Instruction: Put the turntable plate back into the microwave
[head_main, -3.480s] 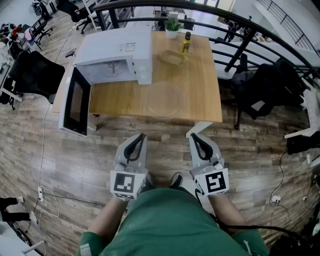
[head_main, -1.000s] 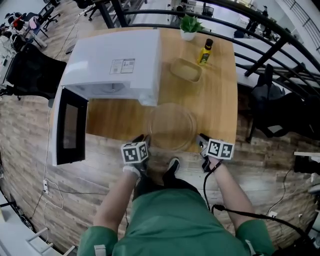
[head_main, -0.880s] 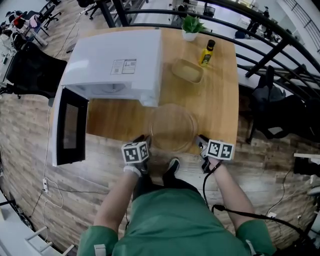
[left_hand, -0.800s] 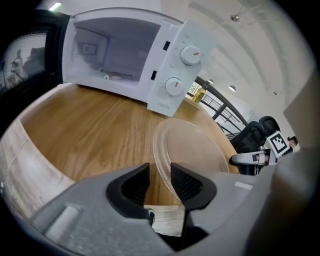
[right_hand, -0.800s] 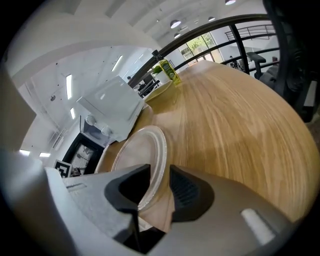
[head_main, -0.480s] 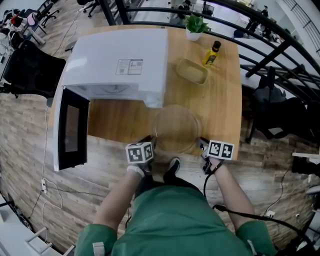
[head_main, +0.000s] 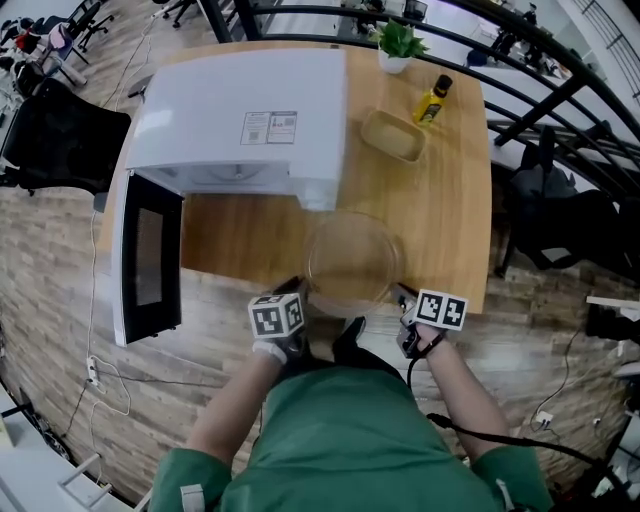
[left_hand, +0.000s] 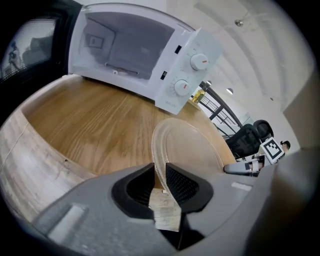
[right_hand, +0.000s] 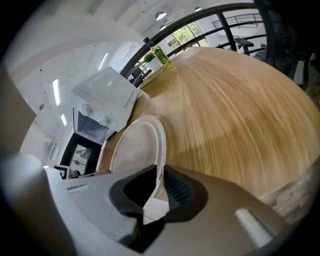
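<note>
My left gripper (left_hand: 160, 174) has just been closing its jaws onto the rim of the turntable plate (left_hand: 192, 152). My right gripper (right_hand: 160, 176) has too, on the other side, I think to keep it flat. The plate sits at the front edge of the table (head_main: 445, 190). My left gripper view looks inside the open microwave (left_hand: 125, 45); the head view shows only its top

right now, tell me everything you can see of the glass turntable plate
The turntable plate is a round, clear glass disc with a raised rim, wood showing through it. It sits at the table's near edge, before the open microwave, its near rim seemingly overhanging. The left tool and right tool have just been closing and now pinch opposite sides of its rim.
</note>
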